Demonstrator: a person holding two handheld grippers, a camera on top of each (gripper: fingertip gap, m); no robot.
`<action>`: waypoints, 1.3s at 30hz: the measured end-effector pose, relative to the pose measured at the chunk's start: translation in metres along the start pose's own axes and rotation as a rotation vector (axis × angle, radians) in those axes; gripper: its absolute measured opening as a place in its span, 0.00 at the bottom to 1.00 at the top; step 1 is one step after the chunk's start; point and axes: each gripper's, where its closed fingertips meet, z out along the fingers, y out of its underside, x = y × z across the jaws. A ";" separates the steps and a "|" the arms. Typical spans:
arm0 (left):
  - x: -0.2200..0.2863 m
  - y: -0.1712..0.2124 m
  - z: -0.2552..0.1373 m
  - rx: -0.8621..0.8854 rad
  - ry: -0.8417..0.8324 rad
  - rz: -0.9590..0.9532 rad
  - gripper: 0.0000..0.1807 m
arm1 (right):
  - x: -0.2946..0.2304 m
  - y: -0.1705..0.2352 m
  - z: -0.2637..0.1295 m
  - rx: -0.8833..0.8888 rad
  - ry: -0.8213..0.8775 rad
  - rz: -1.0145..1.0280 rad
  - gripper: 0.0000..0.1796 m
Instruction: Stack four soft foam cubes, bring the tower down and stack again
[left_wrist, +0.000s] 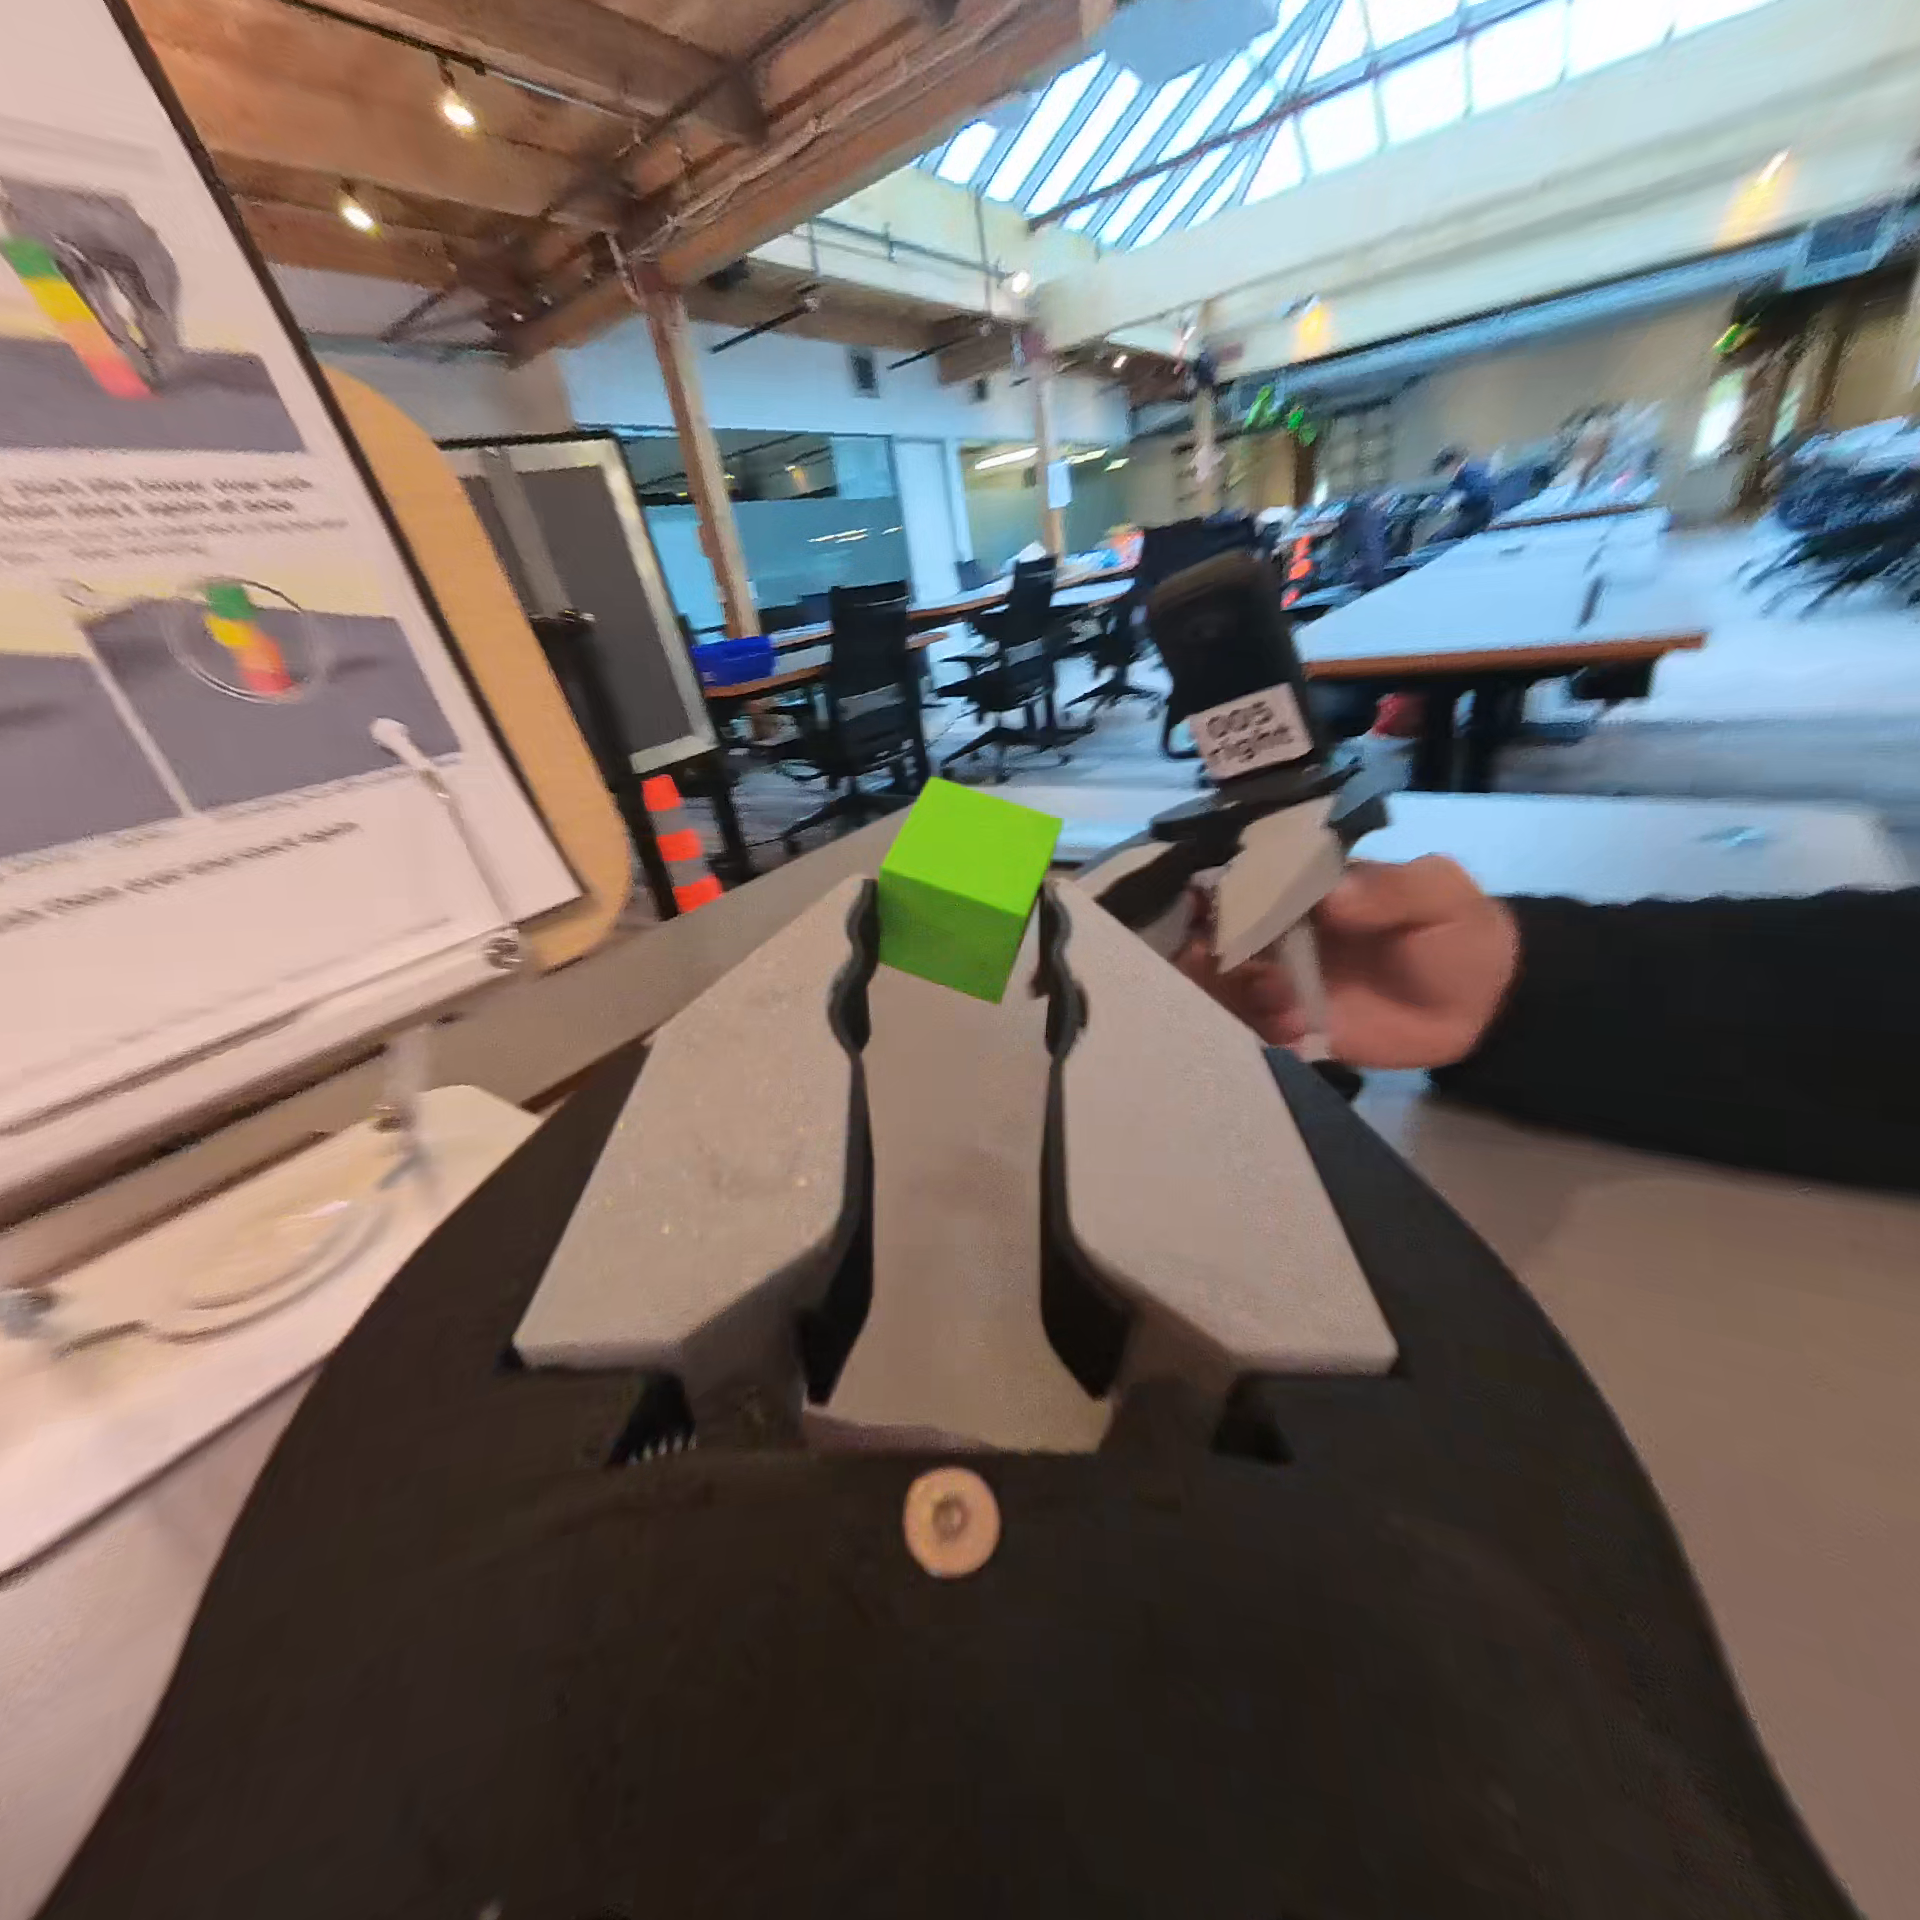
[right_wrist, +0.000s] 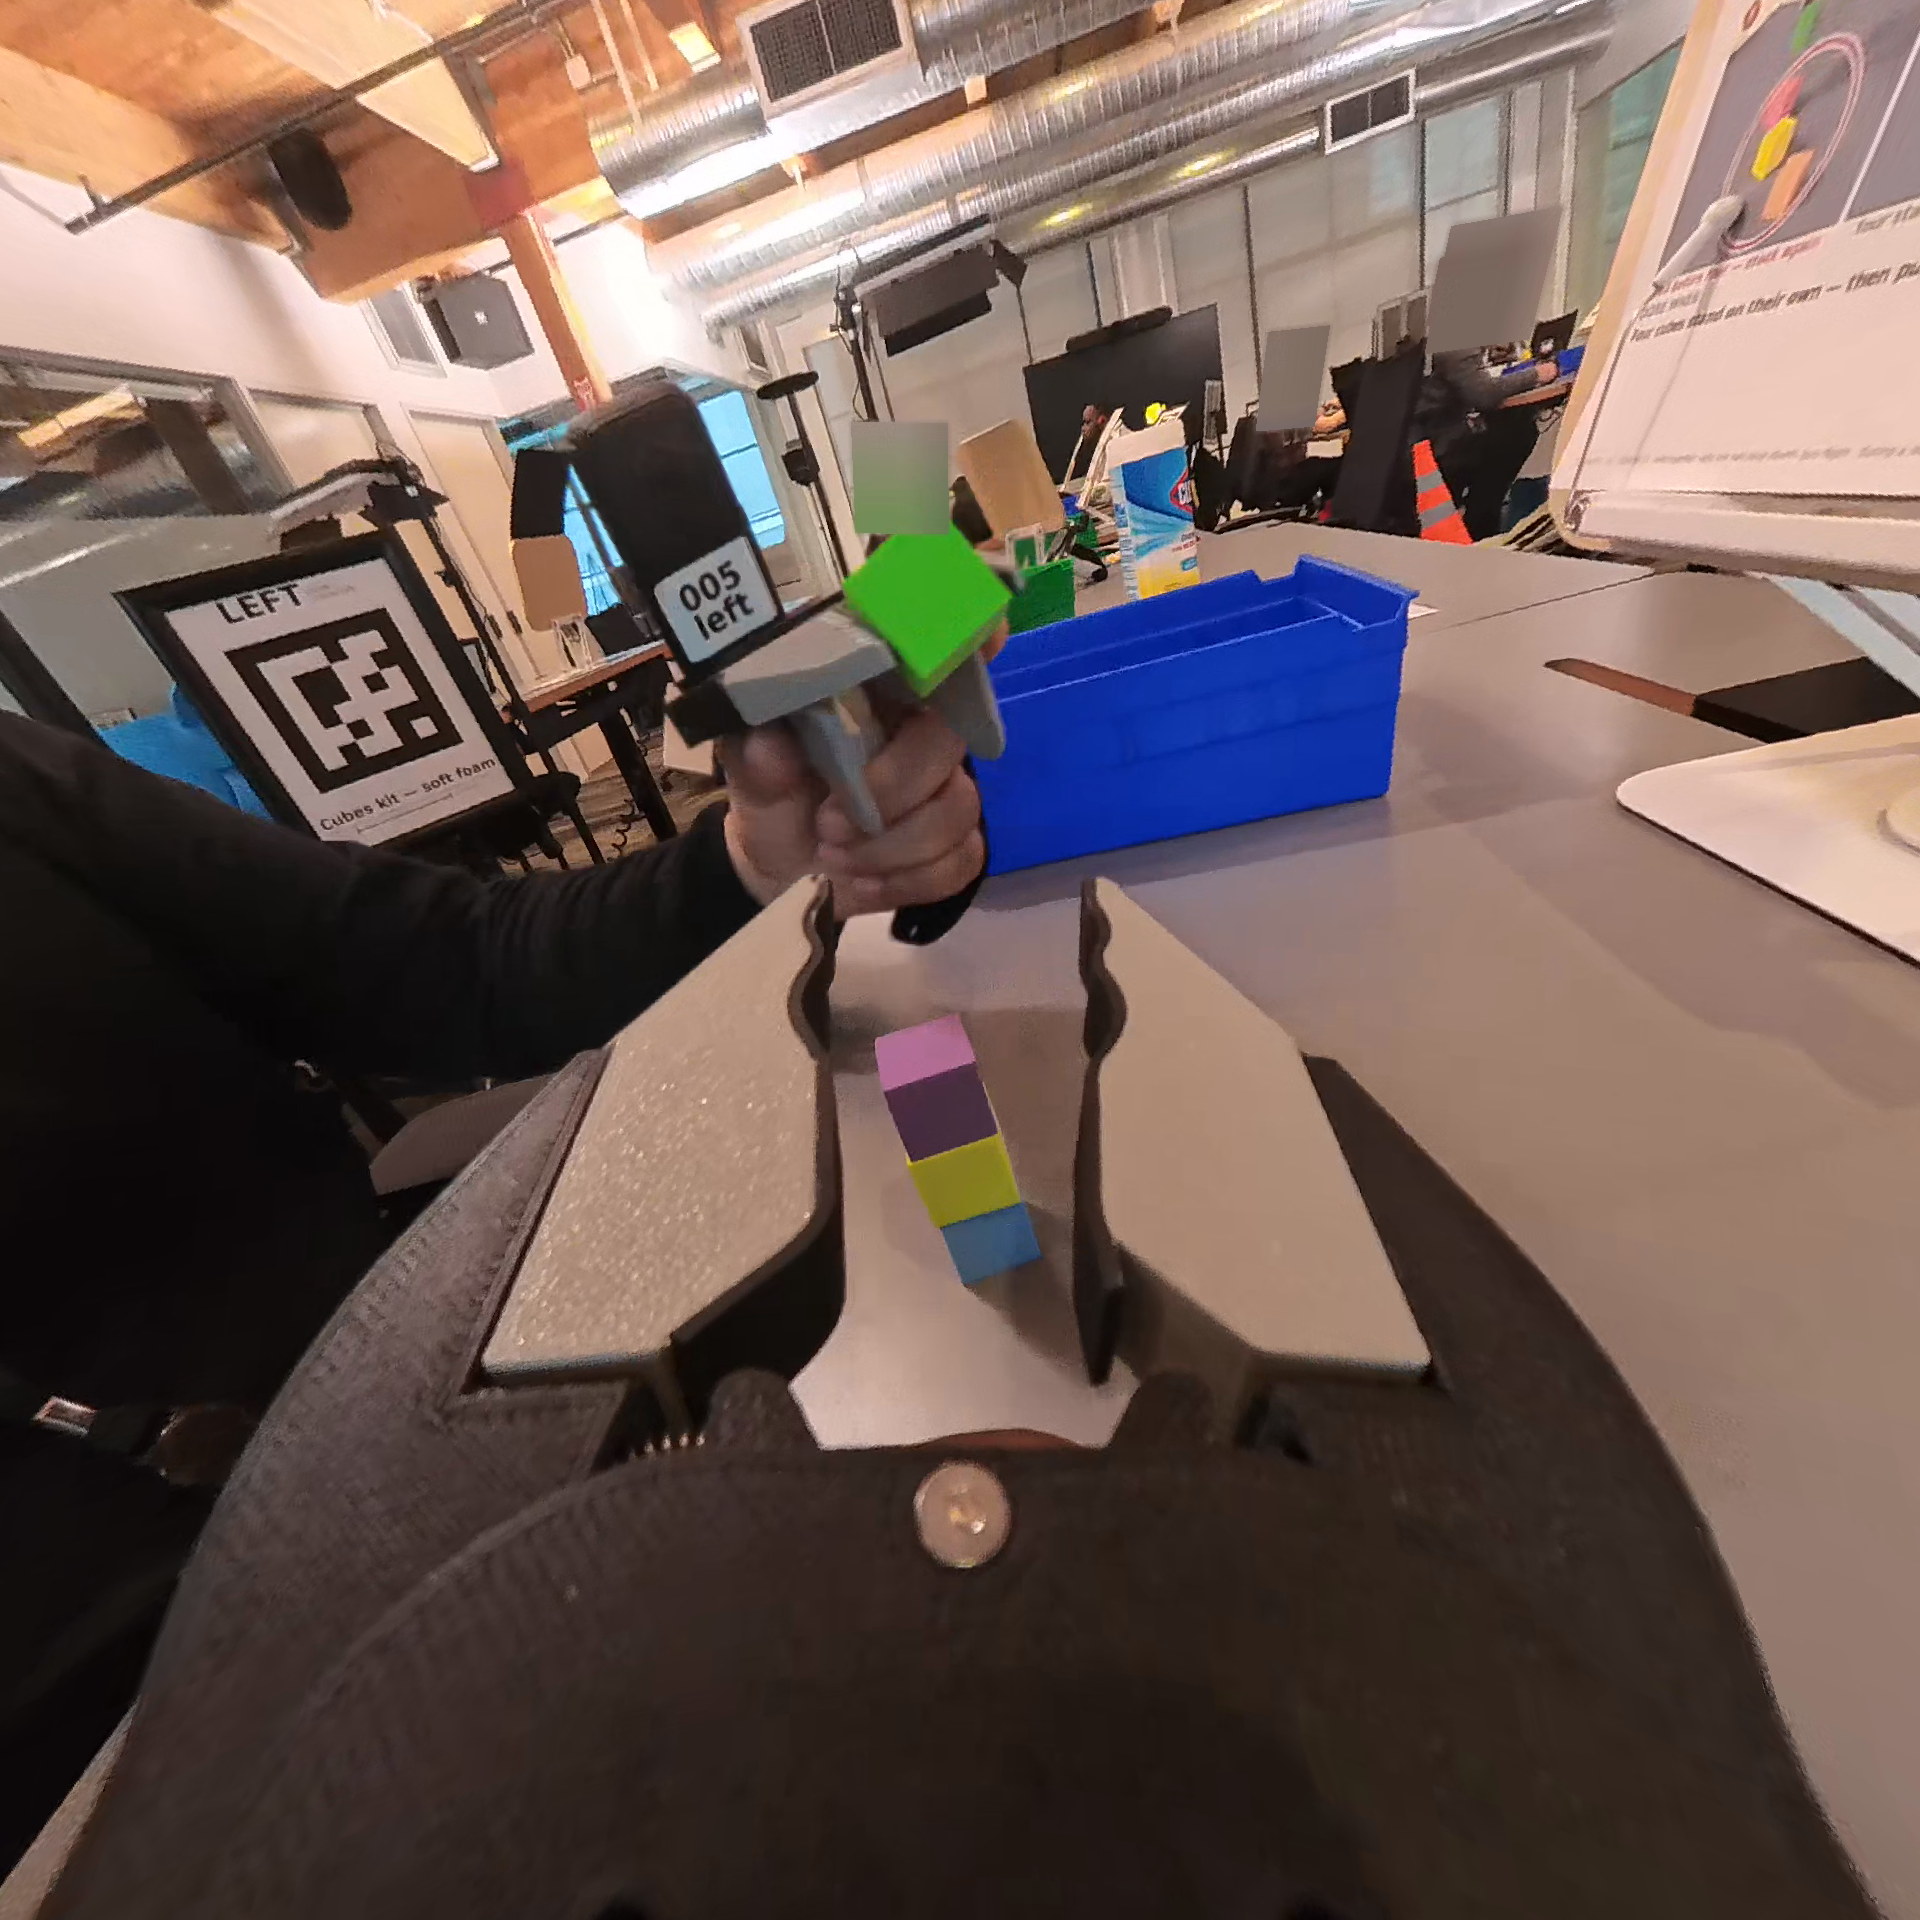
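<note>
My left gripper is shut on a green foam cube, held tilted between the fingertips, up in the air. In the right wrist view the same gripper holds the green cube well above the table. A tower of three cubes stands on the grey table: purple on top, yellow in the middle, blue at the bottom. My right gripper is open and empty, above and just short of the tower. It also shows in the left wrist view, held by a hand.
A blue plastic bin stands on the table beyond the tower. An instruction board on a white base stands at the table's side. A framed code sign stands to the left. Desks, chairs and people are far behind. The left gripper's tips are roughly 6 centimeters from the right gripper's.
</note>
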 end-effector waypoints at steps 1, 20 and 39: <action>0.002 -0.004 -0.001 0.028 0.018 -0.054 0.16 | -0.001 -0.001 0.000 0.000 0.001 -0.011 0.25; 0.037 0.013 -0.010 -0.086 0.476 -0.785 0.16 | -0.031 -0.015 0.012 -0.055 0.064 -0.311 0.23; 0.052 0.027 -0.010 -0.183 0.495 -0.651 0.16 | -0.042 -0.003 0.022 -0.137 0.045 -0.373 0.27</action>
